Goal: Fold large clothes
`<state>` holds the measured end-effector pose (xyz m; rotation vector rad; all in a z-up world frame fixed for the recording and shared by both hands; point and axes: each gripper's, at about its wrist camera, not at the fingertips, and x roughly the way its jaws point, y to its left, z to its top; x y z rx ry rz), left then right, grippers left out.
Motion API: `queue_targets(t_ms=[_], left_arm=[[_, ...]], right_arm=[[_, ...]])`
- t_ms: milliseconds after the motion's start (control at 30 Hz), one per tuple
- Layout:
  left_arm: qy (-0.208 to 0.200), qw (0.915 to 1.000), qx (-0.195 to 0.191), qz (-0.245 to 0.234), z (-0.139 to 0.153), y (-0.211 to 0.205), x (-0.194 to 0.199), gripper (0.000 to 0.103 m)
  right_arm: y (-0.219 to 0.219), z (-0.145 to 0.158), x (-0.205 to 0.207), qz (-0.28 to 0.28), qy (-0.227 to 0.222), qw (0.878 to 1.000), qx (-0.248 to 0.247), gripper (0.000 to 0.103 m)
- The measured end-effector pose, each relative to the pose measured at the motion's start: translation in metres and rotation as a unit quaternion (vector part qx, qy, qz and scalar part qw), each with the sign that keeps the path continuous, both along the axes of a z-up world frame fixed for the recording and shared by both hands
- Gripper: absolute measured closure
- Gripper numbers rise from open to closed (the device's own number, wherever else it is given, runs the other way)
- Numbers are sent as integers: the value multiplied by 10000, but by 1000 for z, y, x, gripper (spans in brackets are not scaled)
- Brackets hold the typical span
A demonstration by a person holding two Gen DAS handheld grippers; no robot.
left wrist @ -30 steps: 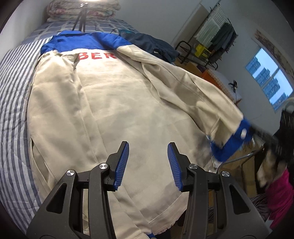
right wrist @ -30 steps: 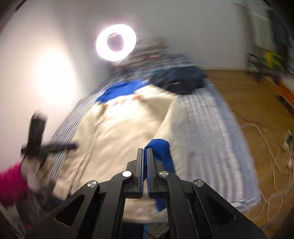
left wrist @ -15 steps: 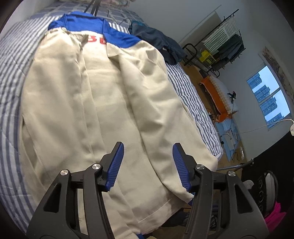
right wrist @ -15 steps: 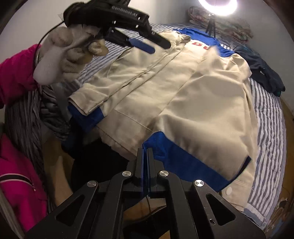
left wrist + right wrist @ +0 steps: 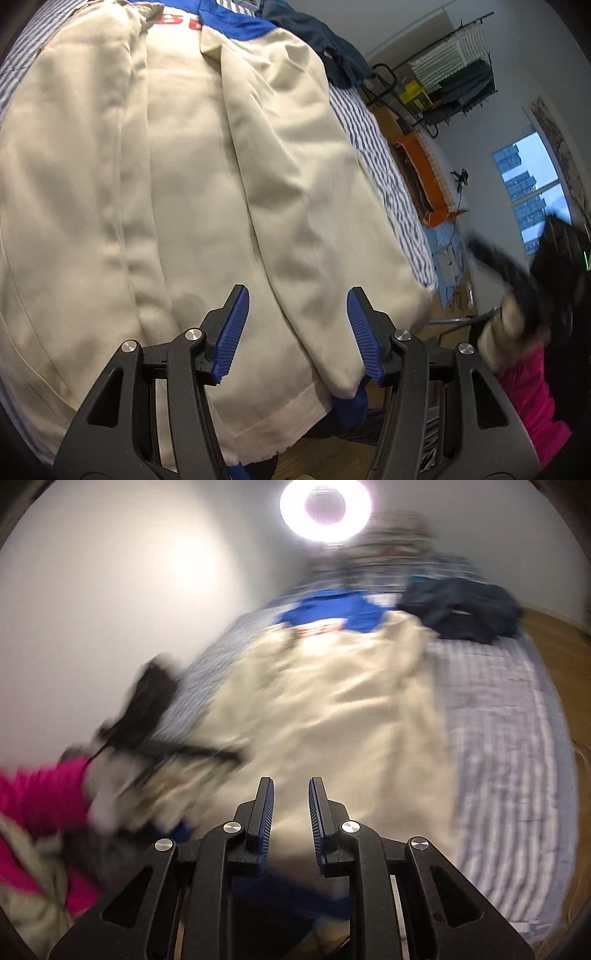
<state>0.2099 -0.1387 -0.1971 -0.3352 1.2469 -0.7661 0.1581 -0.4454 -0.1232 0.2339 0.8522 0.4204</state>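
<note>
I am working on a cream jacket (image 5: 192, 177) that is lying lengthwise on the striped bed (image 5: 373, 147), collar toward 12 o'clock. The sleeve (image 5: 314, 206) at 3 o'clock is already lying folded in over the body, its blue cuff (image 5: 349, 408) hanging at the hem near 6 o'clock. My left gripper (image 5: 297, 330) is hovering open above that sleeve, gripping nothing. My right gripper (image 5: 291, 814) is opening its jaws with nothing between them. I judge the lengthwise folds are still waiting.
</note>
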Motion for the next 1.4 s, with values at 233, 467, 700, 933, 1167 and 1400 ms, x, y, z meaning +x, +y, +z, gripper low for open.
queue_targets(t_ms=[233,467,700,933,1167,1400], left_arm=[[387,9992,-105,-1,-23,-11,-14,47],[88,9998,21,-177,-25,-22,-26,47],[136,9993,-70,-340,-28,-23,-23,47],[219,9988,-205,-381,-30,-15,-17,47],[295,9985,-269,-384,-32,-8,-13,47],[193,9984,-236,-480,-32,-11,-13,47]], right_arm=[[-62,-18,76,-717,371,9936,787,72],[-74,-23,172,-843,363,9894,1125,60],[-70,-62,253,-1232,668,9843,1075,62],[-79,-95,266,-1211,991,9841,836,64],[-63,-84,282,-732,546,9908,1001,64],[-54,-87,321,-758,521,9904,1032,64]])
